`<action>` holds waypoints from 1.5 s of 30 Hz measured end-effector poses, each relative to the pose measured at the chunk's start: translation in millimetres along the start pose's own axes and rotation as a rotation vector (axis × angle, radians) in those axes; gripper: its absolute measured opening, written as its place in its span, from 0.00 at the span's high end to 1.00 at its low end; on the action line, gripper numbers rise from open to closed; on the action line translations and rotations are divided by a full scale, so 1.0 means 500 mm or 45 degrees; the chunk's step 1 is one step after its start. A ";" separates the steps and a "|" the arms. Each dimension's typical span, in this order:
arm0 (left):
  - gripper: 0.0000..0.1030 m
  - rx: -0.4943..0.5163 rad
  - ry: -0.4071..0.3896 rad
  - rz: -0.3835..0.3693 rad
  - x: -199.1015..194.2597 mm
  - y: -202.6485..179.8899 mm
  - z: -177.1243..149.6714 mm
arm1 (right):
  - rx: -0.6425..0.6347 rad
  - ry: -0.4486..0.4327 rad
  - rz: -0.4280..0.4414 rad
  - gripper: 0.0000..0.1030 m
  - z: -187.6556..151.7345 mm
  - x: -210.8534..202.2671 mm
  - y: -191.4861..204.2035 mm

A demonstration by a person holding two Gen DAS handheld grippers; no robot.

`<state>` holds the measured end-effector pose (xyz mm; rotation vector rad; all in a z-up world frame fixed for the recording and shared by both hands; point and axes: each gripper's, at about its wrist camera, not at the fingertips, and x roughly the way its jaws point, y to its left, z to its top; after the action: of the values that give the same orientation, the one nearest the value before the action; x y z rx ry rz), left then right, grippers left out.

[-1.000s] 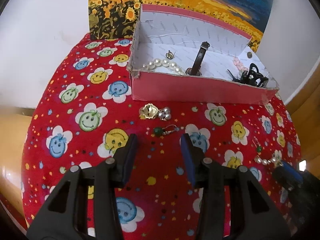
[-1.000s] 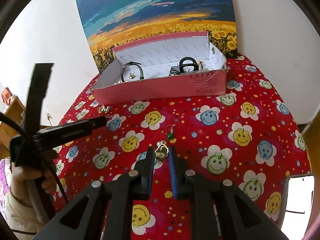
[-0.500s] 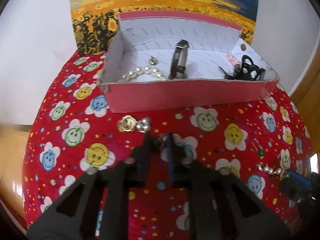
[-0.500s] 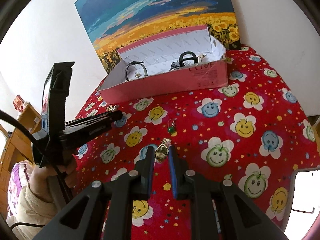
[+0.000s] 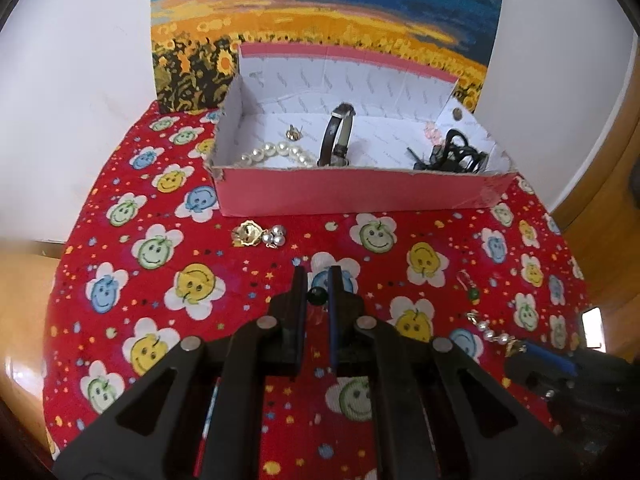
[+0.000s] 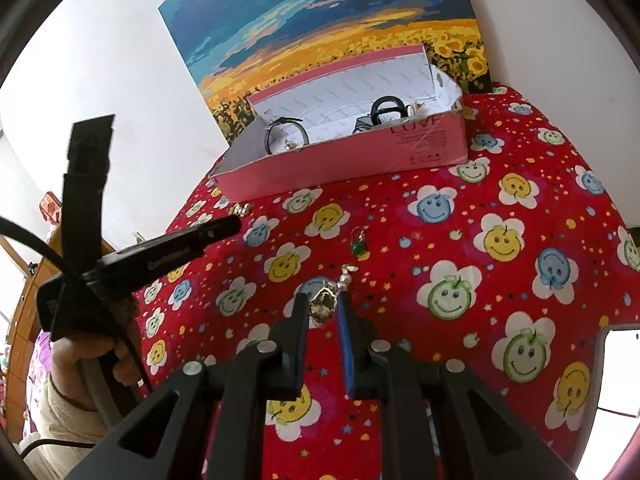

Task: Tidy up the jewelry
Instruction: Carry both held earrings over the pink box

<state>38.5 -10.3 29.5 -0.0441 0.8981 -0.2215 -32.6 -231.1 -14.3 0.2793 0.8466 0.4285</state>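
Note:
My left gripper [image 5: 317,273] is shut on a green bead earring [image 5: 317,296], held just above the red smiley cloth [image 5: 188,280]. My right gripper [image 6: 323,301] is shut on a gold and pearl earring [image 6: 322,309], whose pearl end [image 6: 346,278] trails forward. The left view shows the same earring [image 5: 493,333] at the right gripper's [image 5: 536,357] tip. A second green earring [image 6: 358,246] lies on the cloth ahead of it. The open pink box [image 5: 360,196] holds a pearl bracelet [image 5: 276,153], a dark strap bracelet [image 5: 338,140], a gold stud [image 5: 294,133] and a black hair clip [image 5: 452,157].
A gold earring with silver beads [image 5: 258,235] lies on the cloth just before the box's left front corner. A sunflower painting [image 5: 320,20] leans on the white wall behind the box. A person's hand [image 6: 92,360] holds the left gripper [image 6: 232,223]. A white object [image 6: 620,372] sits at the cloth's right edge.
The left jaws have shut on the green bead earring and lifted it off the cloth toward the box. The right gripper keeps its grip on the gold and pearl earring, tilted slightly.

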 end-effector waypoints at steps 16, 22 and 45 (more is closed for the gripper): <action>0.99 -0.035 -0.104 -0.058 -0.103 0.018 0.007 | -0.068 -0.069 0.009 0.85 0.007 -0.062 0.043; 0.99 -0.016 -0.113 -0.065 -0.120 0.019 0.011 | -0.129 -0.112 -0.046 0.85 0.029 -0.089 0.058; 0.99 0.069 -0.190 -0.083 -0.145 0.013 0.147 | -0.342 -0.217 -0.162 0.85 0.221 -0.114 0.101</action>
<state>53.5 7.1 130.3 -0.0389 0.7425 -0.2994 6.6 -221.2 113.8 0.0124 0.6277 0.3887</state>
